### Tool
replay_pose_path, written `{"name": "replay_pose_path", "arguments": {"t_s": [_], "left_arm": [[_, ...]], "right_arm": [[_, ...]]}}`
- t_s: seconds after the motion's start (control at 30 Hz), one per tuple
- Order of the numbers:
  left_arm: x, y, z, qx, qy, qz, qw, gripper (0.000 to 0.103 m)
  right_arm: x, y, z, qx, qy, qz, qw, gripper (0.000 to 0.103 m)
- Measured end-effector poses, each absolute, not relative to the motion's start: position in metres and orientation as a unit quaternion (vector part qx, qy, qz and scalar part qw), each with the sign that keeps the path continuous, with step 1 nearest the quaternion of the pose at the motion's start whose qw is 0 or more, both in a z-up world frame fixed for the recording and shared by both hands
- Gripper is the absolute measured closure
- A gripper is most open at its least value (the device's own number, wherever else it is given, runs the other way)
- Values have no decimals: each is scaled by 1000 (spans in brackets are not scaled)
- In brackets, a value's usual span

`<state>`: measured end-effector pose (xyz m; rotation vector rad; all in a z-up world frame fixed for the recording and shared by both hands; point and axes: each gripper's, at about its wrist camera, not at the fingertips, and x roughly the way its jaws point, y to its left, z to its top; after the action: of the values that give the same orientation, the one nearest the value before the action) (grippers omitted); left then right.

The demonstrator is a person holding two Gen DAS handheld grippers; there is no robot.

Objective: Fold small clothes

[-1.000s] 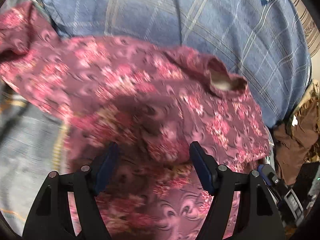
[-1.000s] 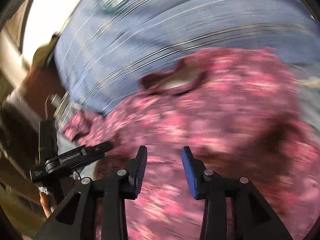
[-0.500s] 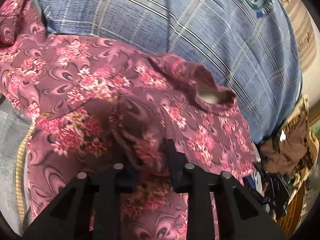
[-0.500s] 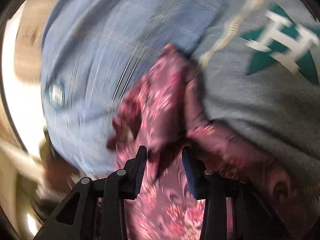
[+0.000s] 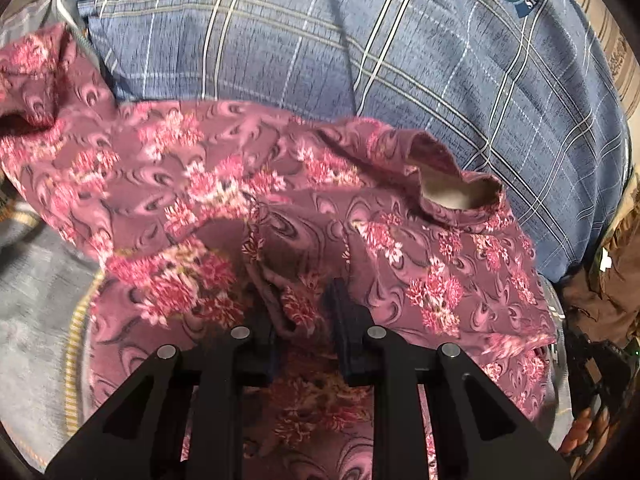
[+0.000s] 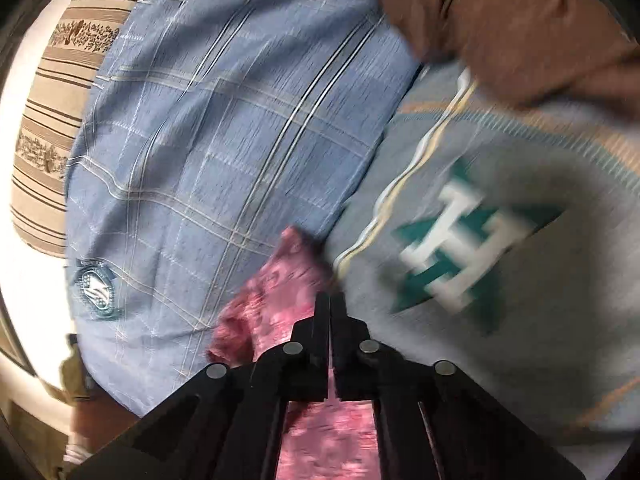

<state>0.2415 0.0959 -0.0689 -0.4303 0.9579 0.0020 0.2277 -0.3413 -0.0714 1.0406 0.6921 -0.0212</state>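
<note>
A small maroon garment with pink flowers [image 5: 360,216] lies rumpled across a blue plaid cloth [image 5: 360,52]; its neck opening [image 5: 456,192] shows pale lining. My left gripper [image 5: 306,312] is shut on a bunched fold of it near the lower middle. In the right wrist view, an edge of the same floral garment [image 6: 280,288] runs up beside my right gripper [image 6: 330,312], which is shut with a thin bit of that fabric pinched between the pads. The view there is blurred.
A grey sweatshirt with a teal and white "H" emblem [image 6: 472,248] lies right of the right gripper. A brown garment [image 6: 520,20] sits beyond it, and again at the right edge [image 5: 600,288]. A striped beige cushion [image 6: 56,120] lies far left. A hand [image 5: 584,436] shows bottom right.
The left jaws closed on a fold of the floral garment and stayed there. The right gripper swung and rolled to the garment's edge by the grey sweatshirt and closed on it.
</note>
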Motion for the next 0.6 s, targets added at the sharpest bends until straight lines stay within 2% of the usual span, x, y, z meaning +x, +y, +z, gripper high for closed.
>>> {"name": "replay_pose_path", "arguments": {"t_s": [0.1, 0.17, 0.27, 0.33, 0.43, 0.5, 0.53, 0.57, 0.6], "left_arm": [[240, 95, -68, -200, 459, 1, 866, 83], [241, 94, -67, -203, 456, -2, 866, 83], [240, 97, -65, -209, 454, -5, 866, 83], [239, 97, -65, -209, 454, -6, 866, 83], [238, 98, -65, -206, 454, -6, 867, 83], [237, 99, -65, -207, 454, -5, 866, 83], [237, 99, -65, -205, 454, -5, 867, 83], [237, 99, -64, -203, 453, -5, 868, 83], [237, 99, -64, -202, 452, -7, 869, 83]], "right_arm": [[228, -319, -70, 469, 354, 51, 808, 90], [226, -303, -81, 484, 380, 74, 785, 68], [226, -290, -113, 545, 400, 57, 734, 67], [230, -291, -121, 571, 373, 32, 730, 70], [244, -294, -120, 579, 356, 6, 734, 61], [255, -295, -125, 591, 363, 0, 721, 66], [258, -295, -126, 595, 364, 8, 717, 77], [261, -298, -122, 591, 360, 17, 722, 93], [258, -305, -109, 568, 343, 18, 748, 93]]}}
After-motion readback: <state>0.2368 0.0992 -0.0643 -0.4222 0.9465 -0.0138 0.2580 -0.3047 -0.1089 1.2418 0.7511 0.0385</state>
